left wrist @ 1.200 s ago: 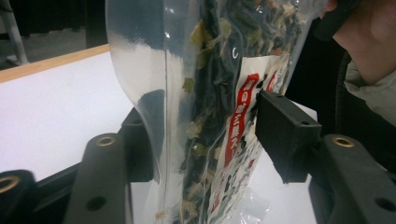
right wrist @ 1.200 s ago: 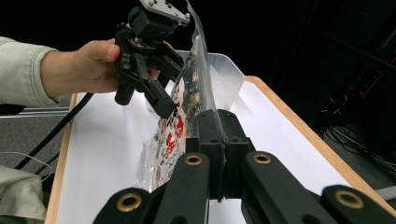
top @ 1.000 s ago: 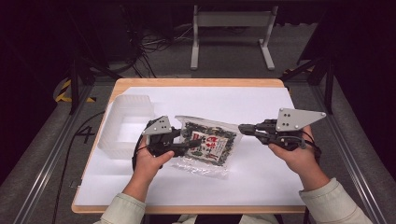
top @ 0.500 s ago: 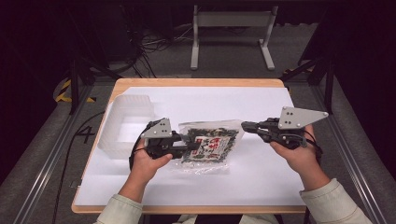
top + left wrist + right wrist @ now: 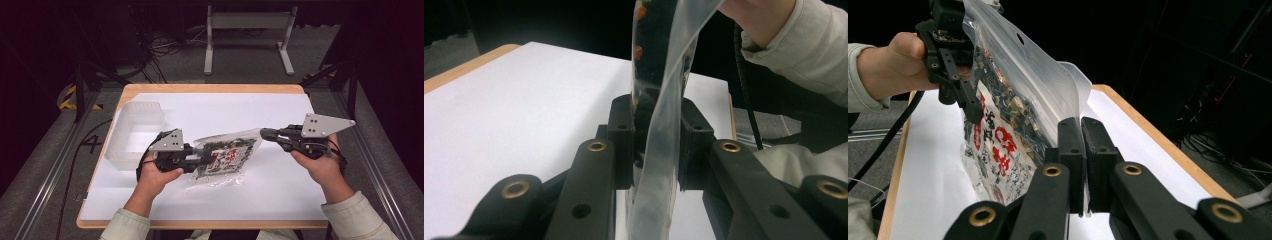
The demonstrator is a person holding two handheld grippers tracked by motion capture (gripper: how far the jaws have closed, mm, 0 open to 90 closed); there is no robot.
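A clear snack bag with dark contents and a red-and-white label hangs tilted between both grippers over the white sheet. My left gripper clamps the bag's left edge. In the left gripper view the bag stands edge-on between the pads of that gripper, whose jaws have just been closing. My right gripper pinches the bag's upper right corner. In the right gripper view its jaws sit on the clear rim of the bag; they have just been opening slightly but still grip.
A clear plastic tub stands at the table's left edge, just behind the left hand. A white sheet covers the wooden table. A metal stand and cables lie on the floor beyond.
The left gripper has shifted a little and closed onto the bag's left edge. The bag has tilted up off the sheet. The right hand has kept still.
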